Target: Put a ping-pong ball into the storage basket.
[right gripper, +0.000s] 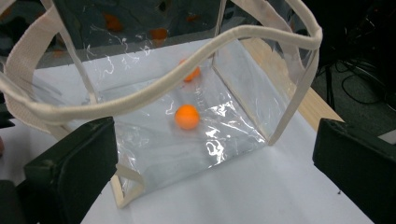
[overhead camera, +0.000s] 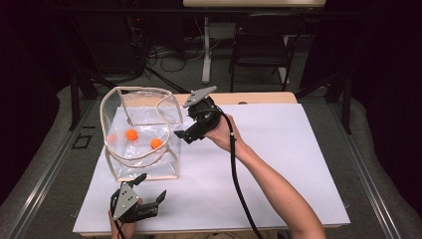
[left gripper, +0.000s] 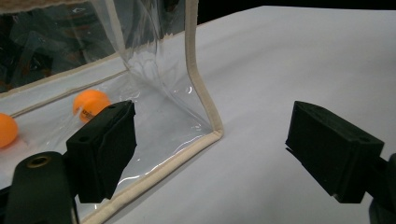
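My right tool [overhead camera: 183, 133] hovers just beside clear plastic bag with cream fabric trim [overhead camera: 115, 172], jaws wide apart, nothing gripped. Bag stands upright on white desk [overhead camera: 278, 164], left part. Round orange balls [overhead camera: 131, 134] lie inside. My left tool [overhead camera: 149, 191] near bag's front corner, jaws spread, empty.

bright, even overhead light on the white table sheet [overhead camera: 278, 164]; dark surroundings from nine to three o'clock. glare streaks the clear bag [right gripper: 219, 135]. near jaws look soft, slightly blurred.

Clear upright bag [overhead camera: 142, 134] holds orange balls [overhead camera: 131, 134], perhaps three.
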